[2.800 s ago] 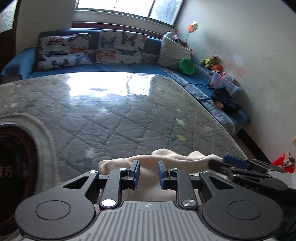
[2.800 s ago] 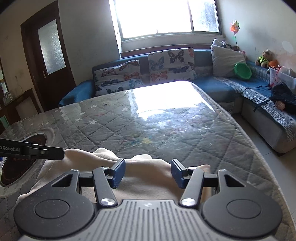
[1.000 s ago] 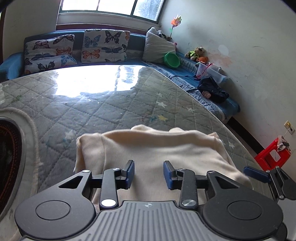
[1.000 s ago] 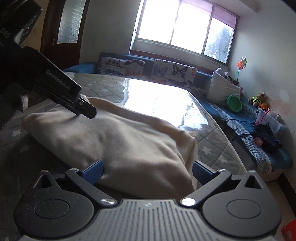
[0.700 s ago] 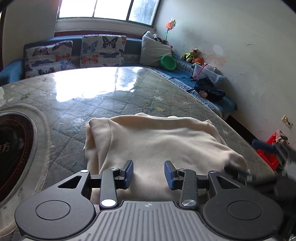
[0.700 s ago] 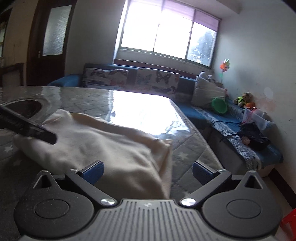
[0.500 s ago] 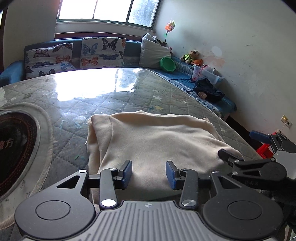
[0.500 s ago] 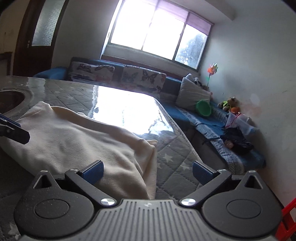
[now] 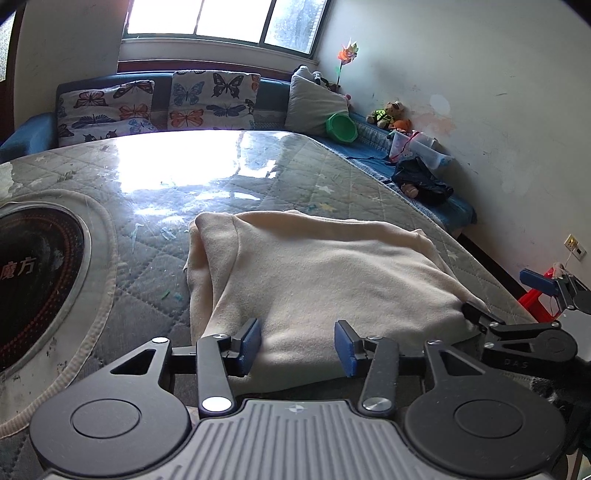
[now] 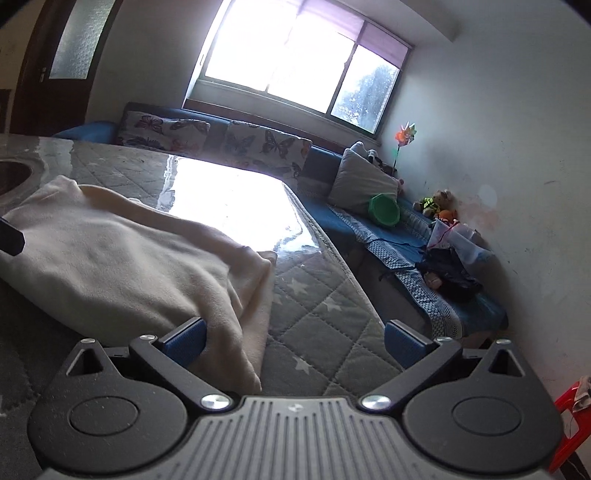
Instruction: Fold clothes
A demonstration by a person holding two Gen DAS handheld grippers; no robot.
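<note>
The left wrist view was taken low and close behind the left gripper point(image 9: 297, 343), aimed forward along its fingers over the folded cream garment point(image 9: 325, 269) toward the window point(image 9: 221, 18). The right wrist view was set just behind the right gripper point(image 10: 293, 338), angled past the garment's right edge toward the sofa point(image 10: 406, 236). Garment, quilted table point(image 9: 258, 177), butterfly cushions point(image 9: 212, 94) and window were shared by both.

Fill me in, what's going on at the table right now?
A person with a gripper in each hand is folding a cream garment on the quilted table. It lies folded into a rough rectangle. The left gripper is open at its near edge, holding nothing. The right gripper is open wide at the garment's right corner, also holding nothing.
</note>
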